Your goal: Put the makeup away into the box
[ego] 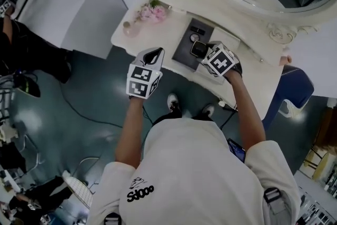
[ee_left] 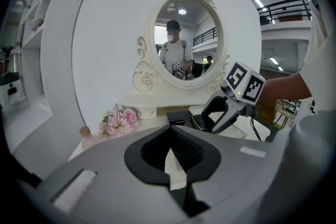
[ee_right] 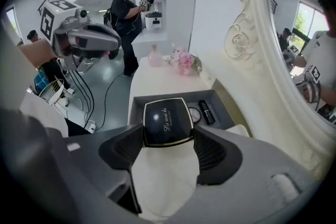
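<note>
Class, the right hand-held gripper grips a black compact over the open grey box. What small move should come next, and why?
Probably lower the compact into the box, then open the jaws. The right hand-held gripper is clamped on it over the box, beside the lipstick that lies inside.

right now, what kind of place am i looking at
Probably a mock dressing room set up in a big studio or lab hall: a white vanity table with an ornate oval mirror, a black compact over a makeup box, and loose cables on the grey floor.
</note>
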Demonstrator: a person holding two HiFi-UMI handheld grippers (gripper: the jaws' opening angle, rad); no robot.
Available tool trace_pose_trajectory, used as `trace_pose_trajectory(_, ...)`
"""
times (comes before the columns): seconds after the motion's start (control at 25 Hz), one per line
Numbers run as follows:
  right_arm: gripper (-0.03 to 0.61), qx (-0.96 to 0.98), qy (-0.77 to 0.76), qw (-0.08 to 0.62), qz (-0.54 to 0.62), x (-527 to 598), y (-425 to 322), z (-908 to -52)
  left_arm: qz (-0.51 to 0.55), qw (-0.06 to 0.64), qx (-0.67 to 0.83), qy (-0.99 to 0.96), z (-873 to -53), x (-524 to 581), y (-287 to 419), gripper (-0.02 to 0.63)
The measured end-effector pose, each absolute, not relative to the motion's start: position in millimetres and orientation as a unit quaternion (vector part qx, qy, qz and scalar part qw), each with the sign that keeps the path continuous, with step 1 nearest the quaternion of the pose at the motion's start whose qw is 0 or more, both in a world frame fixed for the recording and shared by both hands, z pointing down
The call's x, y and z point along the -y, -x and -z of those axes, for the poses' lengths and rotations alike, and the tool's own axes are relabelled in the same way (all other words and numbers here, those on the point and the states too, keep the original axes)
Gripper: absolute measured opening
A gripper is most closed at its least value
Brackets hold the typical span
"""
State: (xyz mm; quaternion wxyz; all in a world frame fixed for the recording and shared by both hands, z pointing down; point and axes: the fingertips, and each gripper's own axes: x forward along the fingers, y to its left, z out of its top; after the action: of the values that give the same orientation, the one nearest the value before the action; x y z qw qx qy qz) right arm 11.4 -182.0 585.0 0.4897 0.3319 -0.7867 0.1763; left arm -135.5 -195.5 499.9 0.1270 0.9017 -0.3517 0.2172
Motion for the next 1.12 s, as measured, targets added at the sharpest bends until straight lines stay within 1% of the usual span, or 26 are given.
trace_pose_trajectory(0.24, 0.301, 0.772, -0.284, 0.548, -0.152, 202.2, 18.5, -612.8, -0.22, 0.15, 0.365, -0.892, -518.0, 197.9, 161.0, 0.02)
trace_pose_trajectory(0.56, 0.302, 0.703, -0.208, 0.675, -0.077, 214.3, 18.1, -662.2, -0.225, 0.175, 0.381, -0.879, -538.0, 199.9, 185.0, 0.02)
trace_pose_trajectory(1.0, 0.305, 0.695, -0.15, 0.699, -0.082, 216.6, 21.6, -682.3, -0.235, 0.196, 0.389, -0.869, -555.1, 193.1, 194.9, 0.02)
trace_pose_trajectory(1.08, 0.342, 0.697, -0.149, 0.697, -0.079, 217.3, 19.5, -679.5, -0.237, 0.197, 0.387, -0.869, -556.3, 191.0, 191.4, 0.02)
trace_pose_trajectory(1.12, 0.347, 0.7, -0.154, 0.693, -0.08, 217.9, 17.5, -676.0, -0.237, 0.197, 0.386, -0.87, -556.4, 190.6, 189.8, 0.02)
